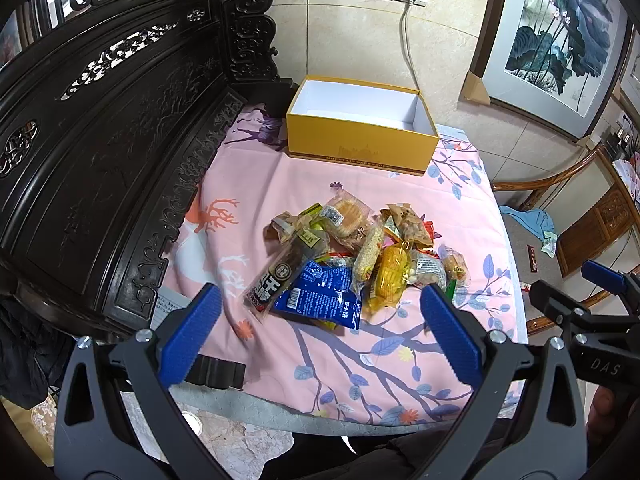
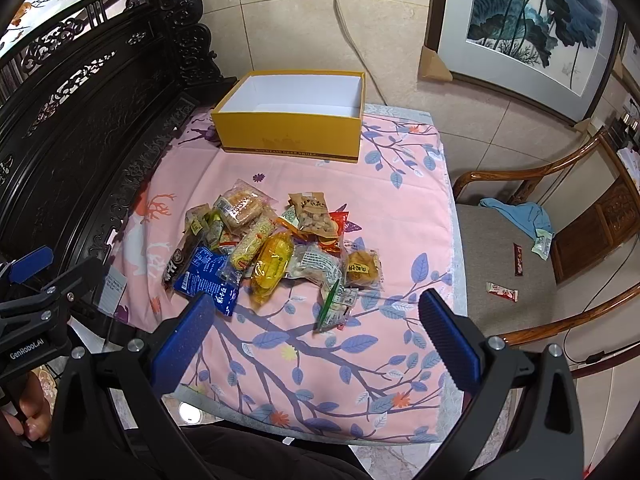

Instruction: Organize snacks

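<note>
Here I see one yellow box (image 1: pixel 362 142), one heap of snacks (image 1: pixel 352 256) mid-worktop (image 1: pixel 400 360), two wrappers on the chair; both my grippers, left (image 1: pixel 320 328) and right (image 2: pixel 316 336), hover with jaws released, holding nothing.

Ahead of my tongs lies one pile of snacks (image 1: pixel 352 256), too overlapped to count, and beyond it one yellow box (image 1: pixel 360 140). Right of them, three packets (image 2: pixel 502 291) lie on one chair (image 2: pixel 508 264).

My snacks (image 2: pixel 276 248) lie in a loose, overlapping heap of wrapped packets mid-cloth: a blue packet (image 1: pixel 320 296), a yellow one (image 2: pixel 272 266), a dark bar (image 1: pixel 276 276). My yellow box (image 2: pixel 292 136) sits open beyond them, its white inside bare.
</note>
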The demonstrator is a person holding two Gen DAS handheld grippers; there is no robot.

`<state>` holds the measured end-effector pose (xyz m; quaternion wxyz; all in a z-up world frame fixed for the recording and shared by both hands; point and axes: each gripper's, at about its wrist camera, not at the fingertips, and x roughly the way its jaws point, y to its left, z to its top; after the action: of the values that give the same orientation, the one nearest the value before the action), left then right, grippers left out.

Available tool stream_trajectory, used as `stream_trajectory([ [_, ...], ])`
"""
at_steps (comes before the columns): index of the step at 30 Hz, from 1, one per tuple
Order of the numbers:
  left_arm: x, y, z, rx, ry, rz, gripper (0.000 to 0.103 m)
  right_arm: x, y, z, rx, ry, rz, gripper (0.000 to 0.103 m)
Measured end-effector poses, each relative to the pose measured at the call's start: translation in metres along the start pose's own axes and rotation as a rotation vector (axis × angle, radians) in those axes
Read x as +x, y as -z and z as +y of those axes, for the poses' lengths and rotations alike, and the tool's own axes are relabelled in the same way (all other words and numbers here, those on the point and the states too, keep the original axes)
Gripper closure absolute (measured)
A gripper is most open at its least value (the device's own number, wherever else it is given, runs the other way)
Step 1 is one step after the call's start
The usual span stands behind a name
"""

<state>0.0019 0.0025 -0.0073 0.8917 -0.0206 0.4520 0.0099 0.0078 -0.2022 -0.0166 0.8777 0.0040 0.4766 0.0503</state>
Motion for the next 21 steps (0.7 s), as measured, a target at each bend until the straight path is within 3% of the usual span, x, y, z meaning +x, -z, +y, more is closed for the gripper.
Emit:
stream_trajectory([
  [21,0.0033,0.0019,0.0011,0.000,0.002,0.001,0.002,-0.0012,0.0006,0.0001,0.002,0.002,0.003,0.001],
])
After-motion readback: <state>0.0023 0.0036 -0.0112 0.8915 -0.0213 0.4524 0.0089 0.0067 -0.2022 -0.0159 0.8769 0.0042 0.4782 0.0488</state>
